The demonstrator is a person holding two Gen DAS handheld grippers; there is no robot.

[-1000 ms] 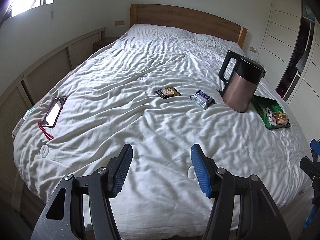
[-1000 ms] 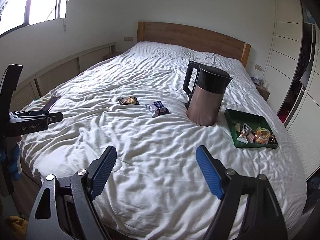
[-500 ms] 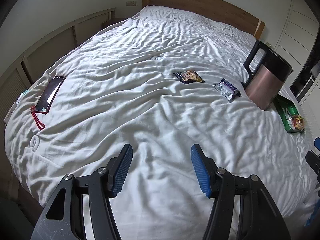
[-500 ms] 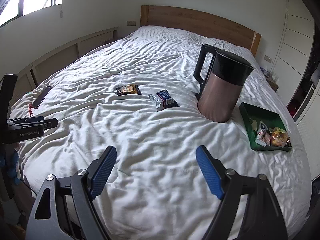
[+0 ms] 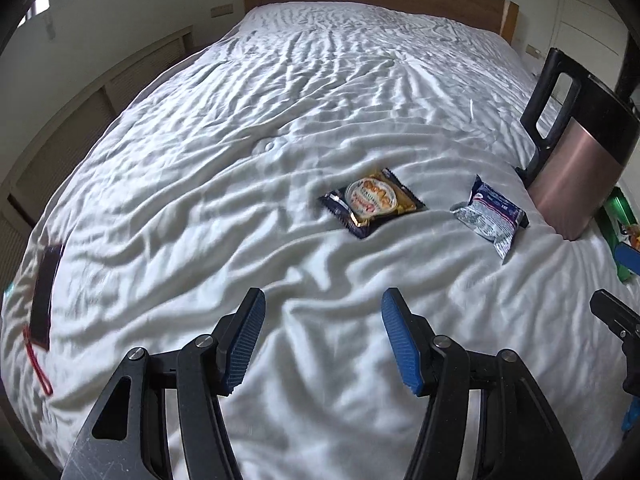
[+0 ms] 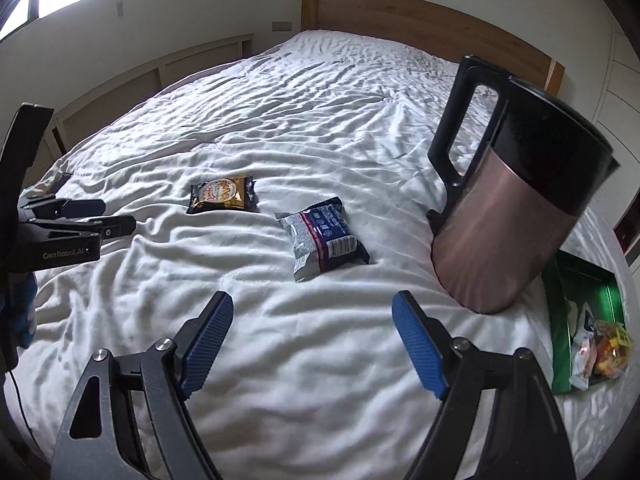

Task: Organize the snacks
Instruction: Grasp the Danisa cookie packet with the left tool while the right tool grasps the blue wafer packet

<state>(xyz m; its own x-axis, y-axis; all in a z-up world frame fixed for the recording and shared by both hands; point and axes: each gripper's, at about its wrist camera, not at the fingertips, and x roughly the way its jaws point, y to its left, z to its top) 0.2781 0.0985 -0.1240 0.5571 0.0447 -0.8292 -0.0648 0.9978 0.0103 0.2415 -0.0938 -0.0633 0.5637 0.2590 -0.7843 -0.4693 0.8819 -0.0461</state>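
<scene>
Your left gripper [image 5: 322, 336] half open, empty; gold snack [image 5: 372, 202] above it, centre frame. Your right gripper [image 6: 312, 344] wide, empty; blue-silver snack [image 6: 322, 236] just above, green tray [image 6: 560, 320] lower right.

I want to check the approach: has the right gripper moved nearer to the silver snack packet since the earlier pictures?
Yes. In the right wrist view the silver snack packet and kettle look larger and lower, so the right gripper came forward toward them, jaws open and empty.

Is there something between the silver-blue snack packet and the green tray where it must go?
Yes. The copper kettle stands upright on the bed between the silver-blue packet and the green tray.
</scene>
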